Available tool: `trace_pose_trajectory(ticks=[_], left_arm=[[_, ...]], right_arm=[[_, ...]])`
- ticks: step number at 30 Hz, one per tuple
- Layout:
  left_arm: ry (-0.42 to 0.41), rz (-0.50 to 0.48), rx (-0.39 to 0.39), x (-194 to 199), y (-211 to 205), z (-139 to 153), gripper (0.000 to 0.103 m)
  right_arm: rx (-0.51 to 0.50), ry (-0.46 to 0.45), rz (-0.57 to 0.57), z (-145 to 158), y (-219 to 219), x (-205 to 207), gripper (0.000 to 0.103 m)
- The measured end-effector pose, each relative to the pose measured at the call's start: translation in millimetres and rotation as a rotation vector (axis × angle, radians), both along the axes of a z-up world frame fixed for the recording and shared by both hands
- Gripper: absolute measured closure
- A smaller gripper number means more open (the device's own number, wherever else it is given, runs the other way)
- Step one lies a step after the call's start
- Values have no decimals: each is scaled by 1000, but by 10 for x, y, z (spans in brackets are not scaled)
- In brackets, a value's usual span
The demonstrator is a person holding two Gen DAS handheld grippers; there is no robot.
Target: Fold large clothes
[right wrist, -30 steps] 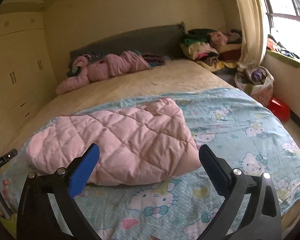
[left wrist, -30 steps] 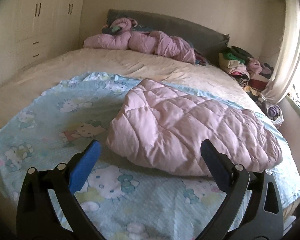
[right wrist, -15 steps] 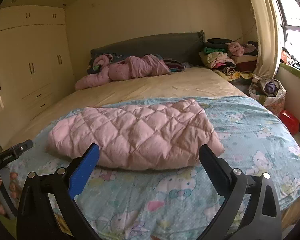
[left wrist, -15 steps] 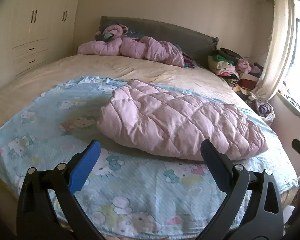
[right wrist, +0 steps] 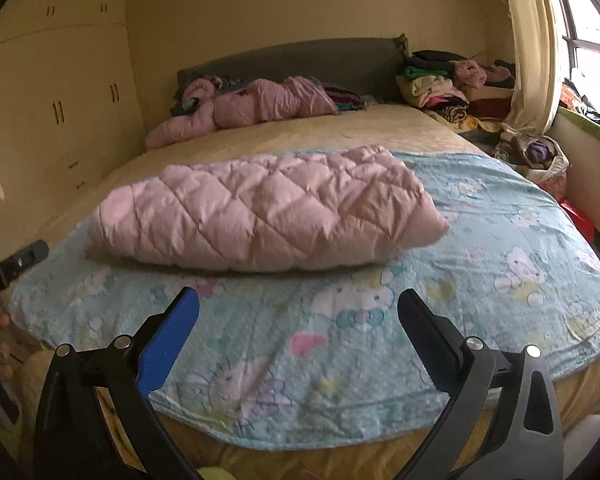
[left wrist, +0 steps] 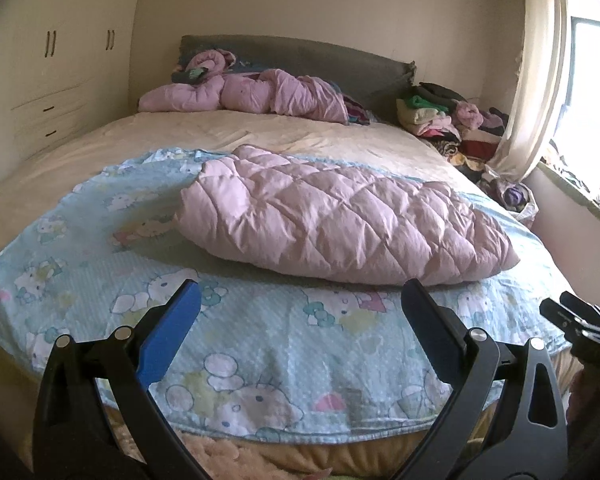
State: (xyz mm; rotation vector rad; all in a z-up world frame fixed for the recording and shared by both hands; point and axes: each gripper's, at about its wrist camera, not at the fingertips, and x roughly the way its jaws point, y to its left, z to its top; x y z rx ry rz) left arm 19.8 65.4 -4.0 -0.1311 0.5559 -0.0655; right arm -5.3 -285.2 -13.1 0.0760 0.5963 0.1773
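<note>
Both your grippers, left gripper [left wrist: 300,312] and right gripper [right wrist: 298,310], gape wide, holding nothing. The pink quilted garment [left wrist: 340,220] lies folded on the cartoon-print blanket [left wrist: 260,344], ahead of both, long axis crosswise to you. Neither arm looks clearly nearer; fisheye distortion makes that uncertain.

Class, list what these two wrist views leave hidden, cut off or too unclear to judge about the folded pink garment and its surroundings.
- Pink quilted garment: its underside and fold layers are hidden by its own top surface, in both views.
- Bed's foot: cut off by the bottom edge and open right gripper.
- Clothes pile: items too small and tangled, left view.
</note>
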Motion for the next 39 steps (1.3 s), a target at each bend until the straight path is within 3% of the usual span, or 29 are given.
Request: trace_pose_trajectory(ticks=[39], left_arm=[[34, 6, -17, -34, -9, -71, 9]], right_arm=[[12, 6, 19, -12, 48, -84, 4]])
